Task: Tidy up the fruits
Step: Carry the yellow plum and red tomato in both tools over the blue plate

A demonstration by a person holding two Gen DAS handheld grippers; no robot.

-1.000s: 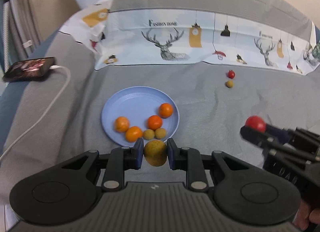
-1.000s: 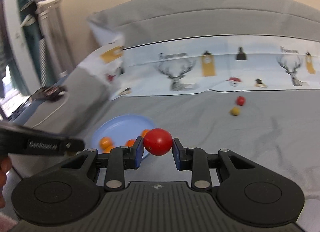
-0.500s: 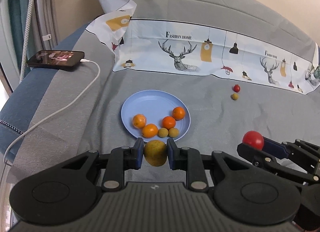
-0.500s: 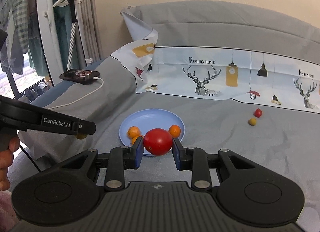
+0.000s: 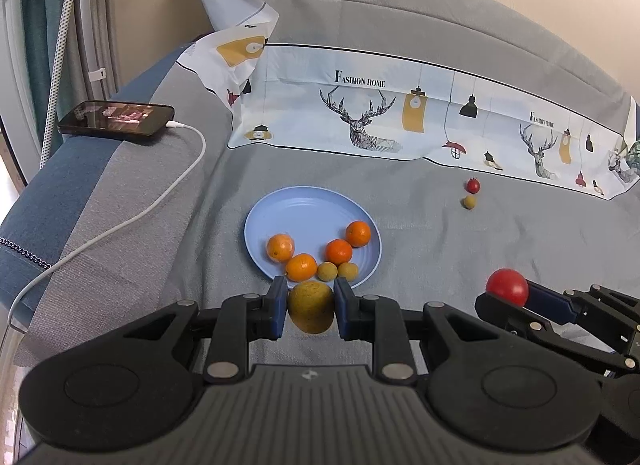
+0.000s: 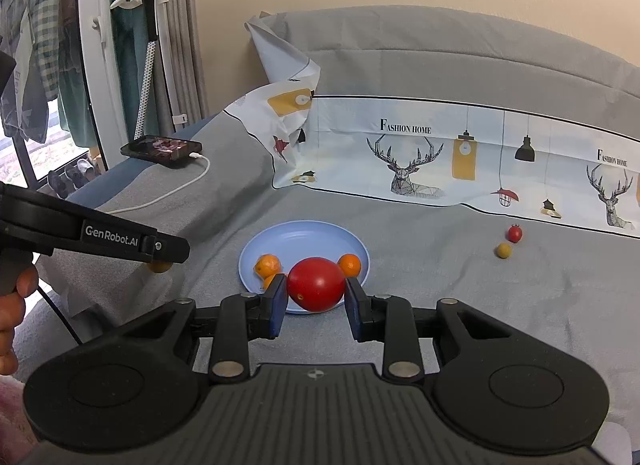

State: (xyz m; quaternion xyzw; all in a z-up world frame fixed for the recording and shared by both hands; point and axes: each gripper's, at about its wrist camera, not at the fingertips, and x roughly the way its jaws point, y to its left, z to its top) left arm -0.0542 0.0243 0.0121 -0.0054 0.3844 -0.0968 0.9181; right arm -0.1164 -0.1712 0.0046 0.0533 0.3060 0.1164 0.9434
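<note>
While the left gripper (image 5: pixel 311 307) is clamping a yellow-green fruit (image 5: pixel 311 305), the right gripper (image 6: pixel 316 285) is gripping a red tomato (image 6: pixel 316 284) above the blue plate (image 5: pixel 304 209).

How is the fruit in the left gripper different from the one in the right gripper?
The yellow-green fruit in the left gripper is dull and mottled; the red tomato in the right gripper is bright and glossy. The yellow-green fruit looks lumpy, the red tomato smooth. Both are roundish, pinched between blue pads and held off the grey cloth, near the blue plate.
</note>
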